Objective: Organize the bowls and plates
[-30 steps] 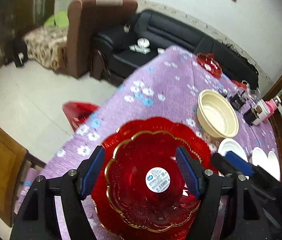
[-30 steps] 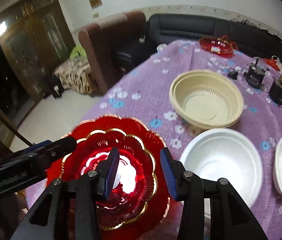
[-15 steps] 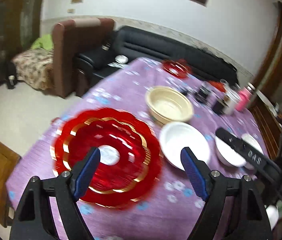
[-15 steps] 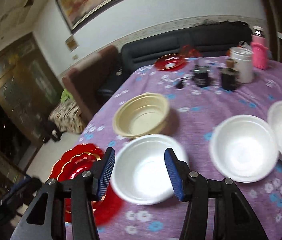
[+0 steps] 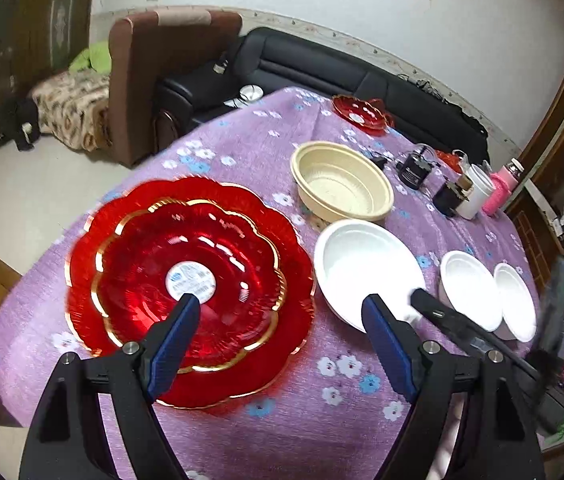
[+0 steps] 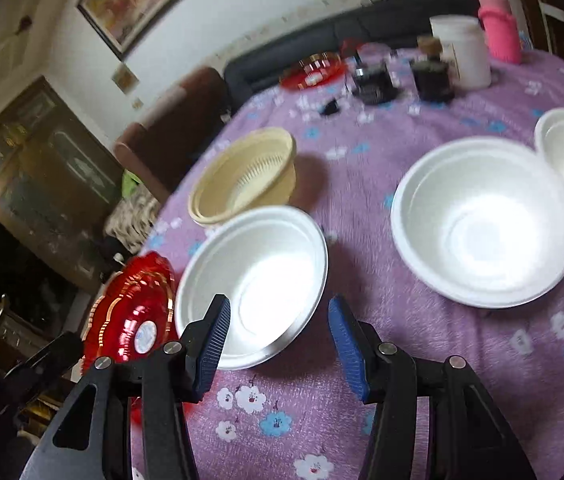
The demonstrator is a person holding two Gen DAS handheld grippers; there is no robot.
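Right wrist view: we have the large white bowl (image 6: 253, 284) dead ahead on the table (image 6: 422, 344), its near rim just past our right hand-held gripper (image 6: 277, 334), whose jaws gape half-wide and empty. The red plates (image 5: 189, 280) sit left of that bowl, beneath the left hand-held gripper (image 5: 277, 334), wide and empty.

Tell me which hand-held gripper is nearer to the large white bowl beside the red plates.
Right. The right hand-held gripper hangs over the large white bowl's near rim. The left hand-held gripper sits between the bowl and the red plates.
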